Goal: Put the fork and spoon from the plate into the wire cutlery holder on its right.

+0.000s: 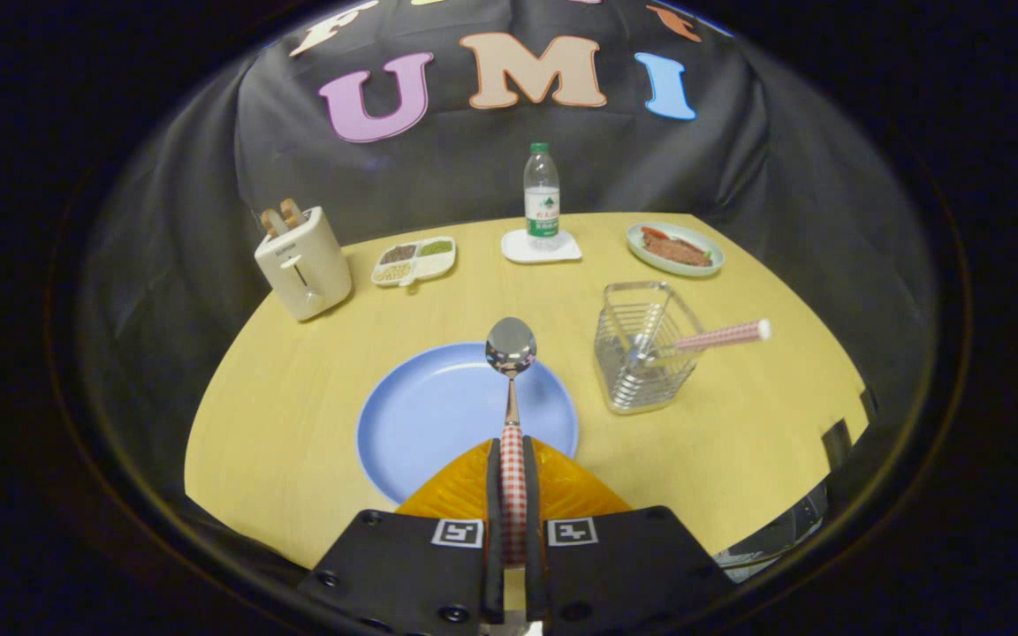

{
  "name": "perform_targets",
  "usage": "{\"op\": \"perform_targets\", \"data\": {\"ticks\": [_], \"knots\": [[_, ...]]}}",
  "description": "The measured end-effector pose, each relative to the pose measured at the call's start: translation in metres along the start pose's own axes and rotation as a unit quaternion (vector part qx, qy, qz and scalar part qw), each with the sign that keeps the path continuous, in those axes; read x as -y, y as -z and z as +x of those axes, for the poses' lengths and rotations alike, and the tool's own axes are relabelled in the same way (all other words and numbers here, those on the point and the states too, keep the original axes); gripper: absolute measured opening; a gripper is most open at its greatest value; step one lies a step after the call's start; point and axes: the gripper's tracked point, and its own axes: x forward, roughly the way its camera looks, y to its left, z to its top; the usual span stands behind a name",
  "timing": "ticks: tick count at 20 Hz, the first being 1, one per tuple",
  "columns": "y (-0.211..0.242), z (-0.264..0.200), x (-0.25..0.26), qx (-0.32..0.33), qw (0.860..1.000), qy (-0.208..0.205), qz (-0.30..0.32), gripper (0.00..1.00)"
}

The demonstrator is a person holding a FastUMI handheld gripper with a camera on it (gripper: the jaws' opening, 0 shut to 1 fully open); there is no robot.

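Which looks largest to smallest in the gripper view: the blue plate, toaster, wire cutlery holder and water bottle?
1. Blue plate, clearly the largest.
2. Wire cutlery holder and toaster look much alike, so they stay unranked.
3. Water bottle, smallest, though it stands farthest back.
The gripper is shut on the spoon.

Gripper (513,459) seen from its own camera, pointing forward and slightly downward. The two fingers (494,495) lie parallel and nearly together, both pressing the checked handle of the spoon (511,371) held between them. The handle runs straight along the gap between the jaws; the neck and bowl project just ahead of the fingertips. Each finger mount carries one square marker (458,533).
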Motion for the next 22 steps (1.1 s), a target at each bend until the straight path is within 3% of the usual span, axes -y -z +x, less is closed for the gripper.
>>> {"op": "perform_targets", "data": {"ticks": [7,12,22], "knots": [[-0.065,-0.029,0.073,-0.015,0.999,0.019,0.021,0.12],[-0.074,-0.022,0.112,-0.102,0.995,0.010,-0.007,0.12],[-0.047,0.016,0.106,-0.312,0.946,-0.047,-0.081,0.12]]}}
